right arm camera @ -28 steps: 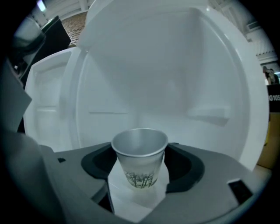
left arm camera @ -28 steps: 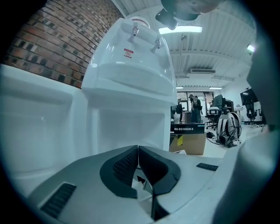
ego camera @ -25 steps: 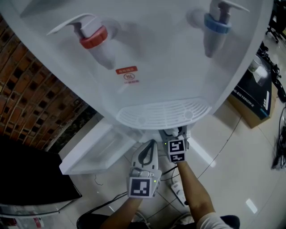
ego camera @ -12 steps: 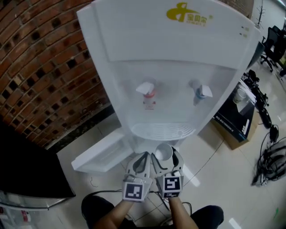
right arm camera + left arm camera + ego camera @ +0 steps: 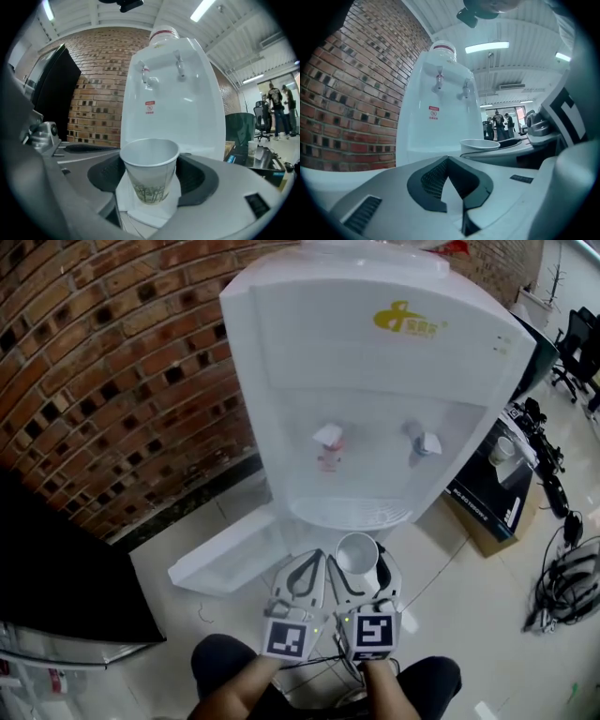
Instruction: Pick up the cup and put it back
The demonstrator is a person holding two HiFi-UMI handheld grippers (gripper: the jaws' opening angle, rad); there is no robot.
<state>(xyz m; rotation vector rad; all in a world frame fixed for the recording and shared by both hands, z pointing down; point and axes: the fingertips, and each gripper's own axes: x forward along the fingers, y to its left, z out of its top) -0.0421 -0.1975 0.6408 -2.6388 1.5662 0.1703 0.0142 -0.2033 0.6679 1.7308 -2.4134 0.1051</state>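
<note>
We find the right hand-held gripper [image 5: 151, 161] pinching the cup [image 5: 150, 171]: one jaw stands on each side of the cup wall. The cup is upright and white, with a green print low on its side. In the head view the cup [image 5: 357, 554] is held clear of the floor [image 5: 450, 615], in front of the water dispenser [image 5: 375, 409] and just below its drip tray [image 5: 349, 512].

The left hand-held gripper [image 5: 449, 161] is just beside the right one. Its jaws are pressed together with nothing between them.

The dispenser stands against a brick wall [image 5: 122, 362]. It has a red tap [image 5: 328, 437] and a blue tap [image 5: 427, 442]. A white panel [image 5: 225, 554], possibly an open cabinet door, juts out at its base.
</note>
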